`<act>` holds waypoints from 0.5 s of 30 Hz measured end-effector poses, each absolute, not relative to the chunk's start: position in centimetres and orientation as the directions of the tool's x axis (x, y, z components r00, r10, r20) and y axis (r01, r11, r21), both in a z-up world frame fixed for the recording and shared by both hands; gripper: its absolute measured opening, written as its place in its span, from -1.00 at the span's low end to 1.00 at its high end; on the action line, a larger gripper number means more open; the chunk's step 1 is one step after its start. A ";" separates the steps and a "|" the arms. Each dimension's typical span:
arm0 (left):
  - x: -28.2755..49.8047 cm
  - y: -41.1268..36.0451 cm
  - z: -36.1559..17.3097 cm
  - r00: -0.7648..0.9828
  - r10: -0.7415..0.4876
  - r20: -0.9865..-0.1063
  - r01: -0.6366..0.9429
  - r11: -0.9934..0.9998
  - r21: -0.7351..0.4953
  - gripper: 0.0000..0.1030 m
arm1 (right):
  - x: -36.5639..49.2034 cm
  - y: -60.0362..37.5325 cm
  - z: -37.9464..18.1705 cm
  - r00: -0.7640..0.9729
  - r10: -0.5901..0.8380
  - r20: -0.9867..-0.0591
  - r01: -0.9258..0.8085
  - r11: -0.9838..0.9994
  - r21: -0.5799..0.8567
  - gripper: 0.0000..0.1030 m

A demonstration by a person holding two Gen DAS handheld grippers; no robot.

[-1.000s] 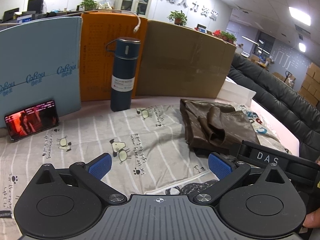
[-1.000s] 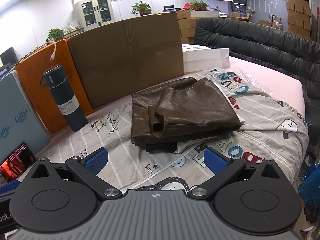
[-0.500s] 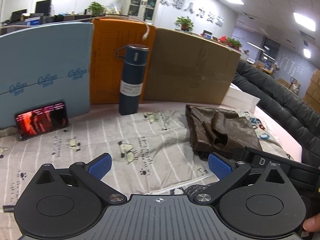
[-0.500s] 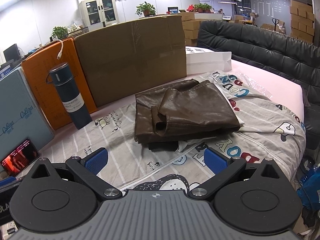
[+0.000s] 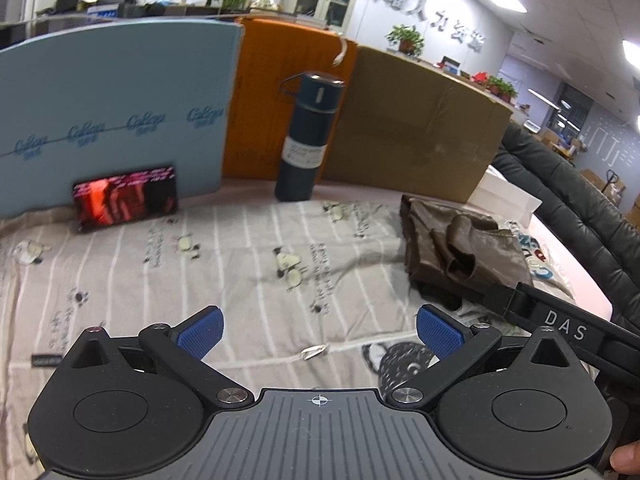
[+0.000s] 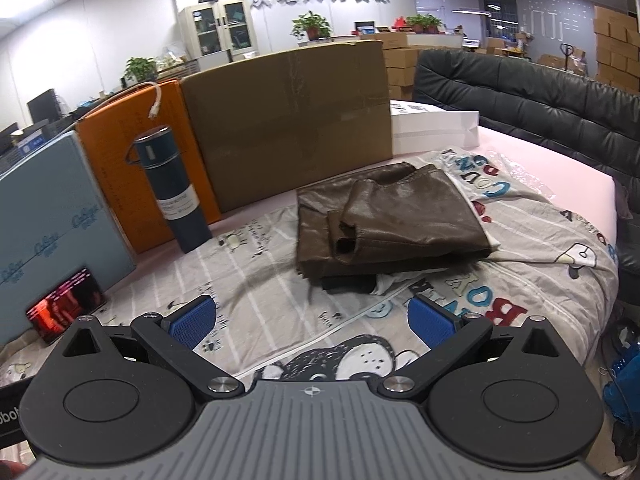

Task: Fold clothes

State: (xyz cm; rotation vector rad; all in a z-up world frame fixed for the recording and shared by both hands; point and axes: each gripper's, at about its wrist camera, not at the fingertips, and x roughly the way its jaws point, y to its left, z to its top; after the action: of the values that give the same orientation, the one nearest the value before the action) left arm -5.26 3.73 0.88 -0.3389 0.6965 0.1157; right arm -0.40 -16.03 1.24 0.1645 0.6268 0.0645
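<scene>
Both the left gripper and the right gripper hover with blue-padded fingers spread wide, holding nothing. The folded brown leather garment lies on the grey cartoon-print bedsheet, far right, near a dark blue cylindrical flask.

Open stretch of patterned bedsheet ahead, clear to pass. Blocked at the far side by upright boards, a flask and phone; folded brown garment rightward.
</scene>
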 end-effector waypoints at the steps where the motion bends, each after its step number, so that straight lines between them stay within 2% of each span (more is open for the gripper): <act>1: -5.5 4.1 0.8 0.757 -0.011 -0.654 -0.228 0.933 -0.280 1.00 | -0.6 -15.7 1.3 0.808 0.118 -0.577 -0.019 0.985 0.174 1.00; 8: -6.9 7.2 0.2 0.720 -0.011 -0.694 -0.310 0.890 -0.335 1.00 | -1.2 -13.0 1.6 0.800 0.165 -0.576 -0.079 0.982 0.171 1.00; 15: -8.0 10.5 -0.2 0.706 0.039 -0.707 -0.392 0.853 -0.344 1.00 | -1.0 -9.0 2.0 0.786 0.234 -0.573 -0.173 0.972 0.160 1.00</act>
State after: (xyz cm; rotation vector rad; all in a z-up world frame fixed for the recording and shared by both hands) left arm -7.98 10.53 -0.19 -0.5037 0.7556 0.2510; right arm -0.97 -8.98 2.03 0.1006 0.6304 0.2194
